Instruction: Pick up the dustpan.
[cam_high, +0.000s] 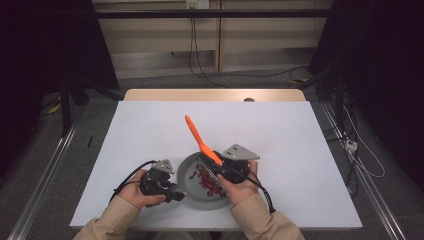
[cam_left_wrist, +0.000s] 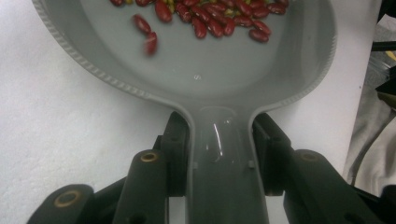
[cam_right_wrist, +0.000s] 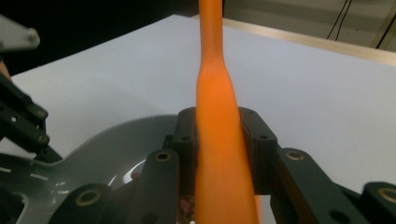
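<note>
Left claw (cam_left_wrist: 219, 154) pinches pan (cam_left_wrist: 210, 70) handle; right claw (cam_right_wrist: 219, 140) pinches orange spatula (cam_high: 200, 140), blade among beans (cam_left_wrist: 210, 18) in pan. Stirring looks underway, beans unmoved out.

A grey pan (cam_high: 200, 192) holding red kidney beans (cam_high: 206, 182) is seen near the table's front edge; an orange spatula (cam_high: 201, 140) is tilted over it.

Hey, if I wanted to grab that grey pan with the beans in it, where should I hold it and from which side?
Take the grey pan by its handle, probably from the near left. The handle is narrow and straight-sided, so two jaws fit across it, while the bowl is wide and holds red beans. The left hand-held gripper already clamps it this way, jaws on either side.
</note>
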